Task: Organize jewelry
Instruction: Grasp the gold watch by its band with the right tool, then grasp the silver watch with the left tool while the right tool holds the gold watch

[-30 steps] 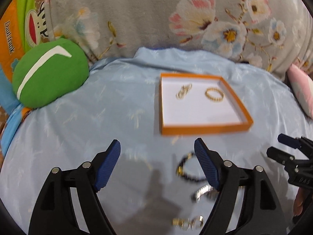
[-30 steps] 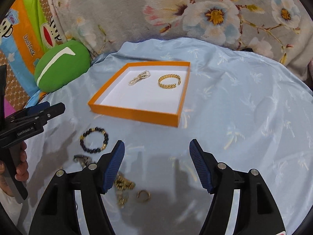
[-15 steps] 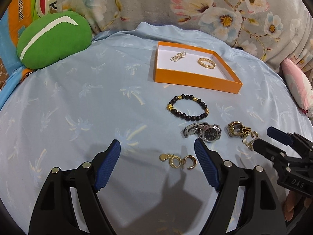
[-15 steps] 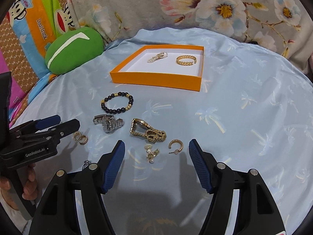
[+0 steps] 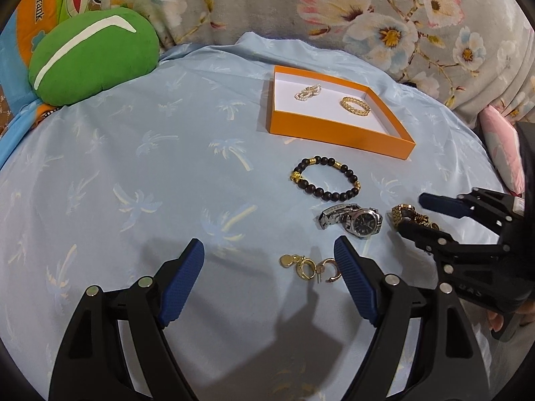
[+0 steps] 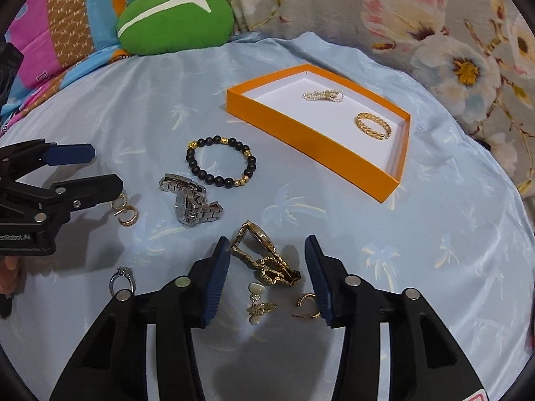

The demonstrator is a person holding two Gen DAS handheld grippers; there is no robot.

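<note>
The right gripper [image 6: 267, 267] has its jaws apart, and the gold watch [image 6: 264, 260] lies between them on the blue cloth [image 6: 434, 234], not clamped. Two gold earrings [image 6: 284, 304] lie just behind the watch, closer to the jaws' base. The left gripper [image 5: 269, 274] also has its jaws wide apart, holding nothing; a pair of gold hoop earrings [image 5: 312, 267] lies between its tips, nearer the right one. Ahead of them lie the silver watch [image 5: 351, 220] and the beaded bracelet [image 5: 326, 177]. Farther ahead stands the orange box [image 5: 334, 133], holding a pearl piece [image 5: 307, 92] and a gold bangle [image 5: 355, 105].
</note>
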